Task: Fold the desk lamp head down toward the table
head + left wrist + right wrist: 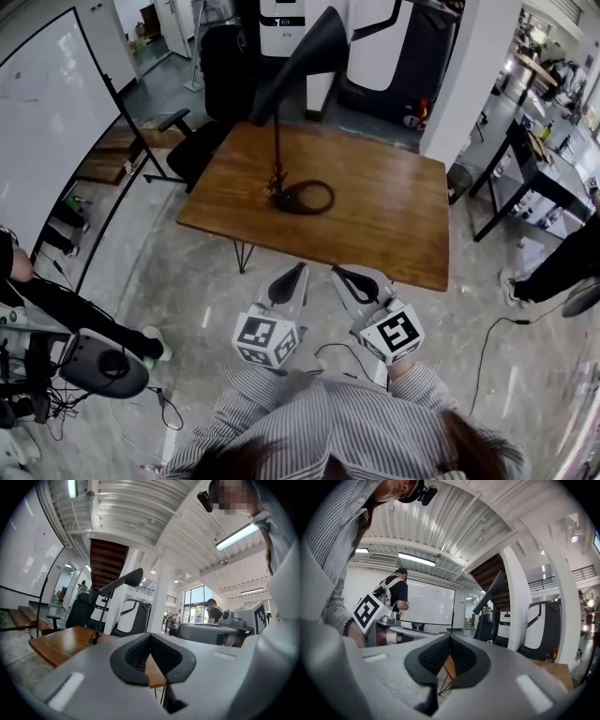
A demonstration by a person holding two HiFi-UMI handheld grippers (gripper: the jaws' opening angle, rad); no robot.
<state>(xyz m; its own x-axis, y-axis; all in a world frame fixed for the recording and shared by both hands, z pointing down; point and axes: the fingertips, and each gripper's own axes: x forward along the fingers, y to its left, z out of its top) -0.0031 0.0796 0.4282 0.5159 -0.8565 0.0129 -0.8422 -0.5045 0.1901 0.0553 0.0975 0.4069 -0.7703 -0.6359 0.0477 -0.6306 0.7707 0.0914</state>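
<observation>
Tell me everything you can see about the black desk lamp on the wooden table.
The desk lamp is all black and looks matte. A long tapered head sits raised and slanted atop a thin upright stem. At its foot lies a dark ring, base or coiled cord, I can't tell. It stands left of the wooden table's middle, touched by nothing else.

The desk lamp [298, 66] stands on the table [394, 225], a chair [211, 141] behind it.
</observation>
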